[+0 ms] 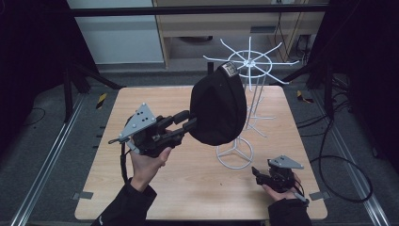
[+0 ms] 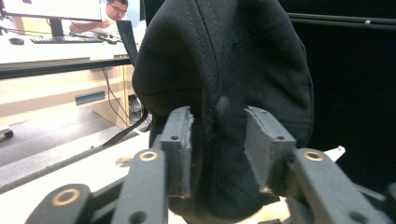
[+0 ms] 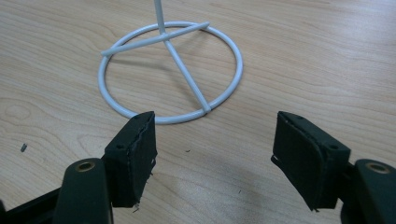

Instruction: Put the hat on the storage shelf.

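A black cap [image 1: 219, 106] hangs in the air against the white wire rack [image 1: 250, 61], its top label near one of the rack's upper arms. My left gripper [image 1: 192, 121] reaches it from the left, shut on the cap's lower edge. In the left gripper view the cap [image 2: 224, 60] bulges up between the two pads [image 2: 180, 140], fabric filling the gap. My right gripper [image 1: 255, 172] rests low at the table's right front, open, with nothing between its fingers. The right gripper view has the right gripper [image 3: 215, 154] facing the rack's round base ring [image 3: 187, 78].
The rack's base ring [image 1: 234, 153] stands on the wooden table [image 1: 197, 193], right of centre, with thin arms sticking out at several heights. Cables lie on the floor at the right. A person sits at a desk [image 2: 51, 46] far behind.
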A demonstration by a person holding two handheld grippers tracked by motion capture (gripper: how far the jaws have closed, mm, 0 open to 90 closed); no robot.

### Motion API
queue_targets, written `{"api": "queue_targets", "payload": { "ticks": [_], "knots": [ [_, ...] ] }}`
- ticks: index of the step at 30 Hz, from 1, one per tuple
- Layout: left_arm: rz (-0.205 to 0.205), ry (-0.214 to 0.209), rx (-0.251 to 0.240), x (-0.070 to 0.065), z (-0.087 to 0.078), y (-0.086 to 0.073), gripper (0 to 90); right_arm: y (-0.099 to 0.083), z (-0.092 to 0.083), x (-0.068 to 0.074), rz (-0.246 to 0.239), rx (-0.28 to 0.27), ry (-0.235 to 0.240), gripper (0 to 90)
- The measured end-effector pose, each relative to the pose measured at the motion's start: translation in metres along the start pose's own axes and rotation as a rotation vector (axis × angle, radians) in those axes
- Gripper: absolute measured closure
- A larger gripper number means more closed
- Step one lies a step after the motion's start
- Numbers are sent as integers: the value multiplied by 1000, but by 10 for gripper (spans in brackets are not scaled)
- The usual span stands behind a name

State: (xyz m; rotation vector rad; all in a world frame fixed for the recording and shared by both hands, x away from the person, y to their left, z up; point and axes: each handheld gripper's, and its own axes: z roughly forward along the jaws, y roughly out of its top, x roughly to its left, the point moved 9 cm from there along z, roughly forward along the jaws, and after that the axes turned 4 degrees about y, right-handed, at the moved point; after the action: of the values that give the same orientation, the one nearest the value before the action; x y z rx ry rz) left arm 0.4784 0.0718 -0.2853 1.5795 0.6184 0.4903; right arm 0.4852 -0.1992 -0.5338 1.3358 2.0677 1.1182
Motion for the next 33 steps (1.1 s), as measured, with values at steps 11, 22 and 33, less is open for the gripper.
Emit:
{"api": "queue_targets", "payload": {
  "ticks": [11, 22, 33],
  "knots": [
    [28, 122, 1, 21, -39, -21, 366, 0, -1, -1, 8, -6, 0, 302],
    [-46, 298, 137, 85, -78, -102, 296, 0, -2, -4, 20, -8, -9, 287],
    [-146, 431, 327, 144, -104, -207, 204, -2, -2, -11, 38, -14, -27, 263]
  ]
}}
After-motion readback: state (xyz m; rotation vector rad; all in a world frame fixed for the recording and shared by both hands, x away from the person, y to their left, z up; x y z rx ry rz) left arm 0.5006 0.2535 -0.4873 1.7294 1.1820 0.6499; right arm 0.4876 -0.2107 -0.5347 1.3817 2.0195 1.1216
